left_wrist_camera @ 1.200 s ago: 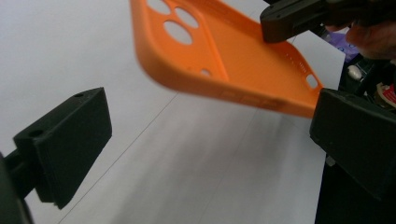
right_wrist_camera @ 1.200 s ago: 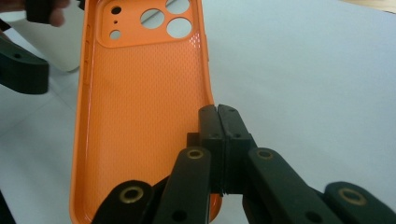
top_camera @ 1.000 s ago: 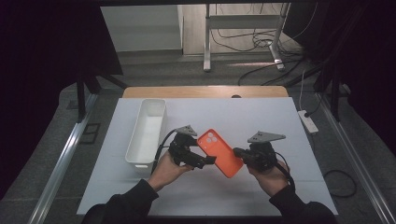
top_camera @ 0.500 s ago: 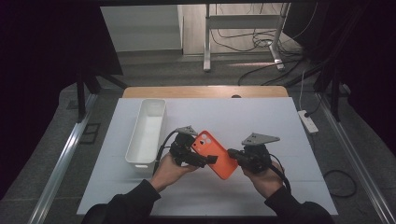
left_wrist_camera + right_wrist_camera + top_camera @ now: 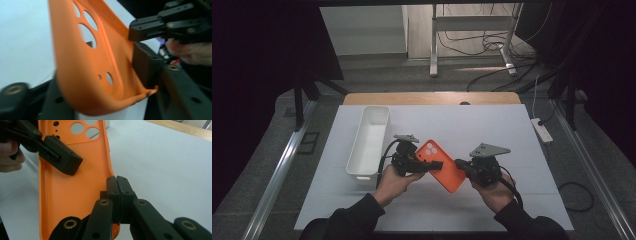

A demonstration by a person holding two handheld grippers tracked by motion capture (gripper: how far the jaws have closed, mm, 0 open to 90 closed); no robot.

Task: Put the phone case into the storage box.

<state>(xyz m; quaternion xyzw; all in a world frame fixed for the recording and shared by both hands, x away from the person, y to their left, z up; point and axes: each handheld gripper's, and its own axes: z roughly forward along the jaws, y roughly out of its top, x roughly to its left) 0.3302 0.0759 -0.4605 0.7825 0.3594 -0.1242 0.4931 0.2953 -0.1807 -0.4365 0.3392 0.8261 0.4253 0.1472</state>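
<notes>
Apparently mid-task, both grippers, left gripper (image 5: 424, 165) and right gripper (image 5: 460, 164), pinch opposite edges of the orange phone case (image 5: 441, 165) above the white table (image 5: 492, 125), beside the white bin (image 5: 371, 140), whose inside looks bare.

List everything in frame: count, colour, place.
phone case: 1, orange, held above the table between both grippers
bin: 1, white, long, left part of the table
table: 1, white top with a wooden far edge
power strip: 1, white, floor right of the table
cables: several, dark, floor beyond the table
left gripper: 1, black, clamped on the case near its camera holes
right gripper: 1, black, jaws closed on the case's side edge
hands: 2, dark sleeves, near edge
</notes>
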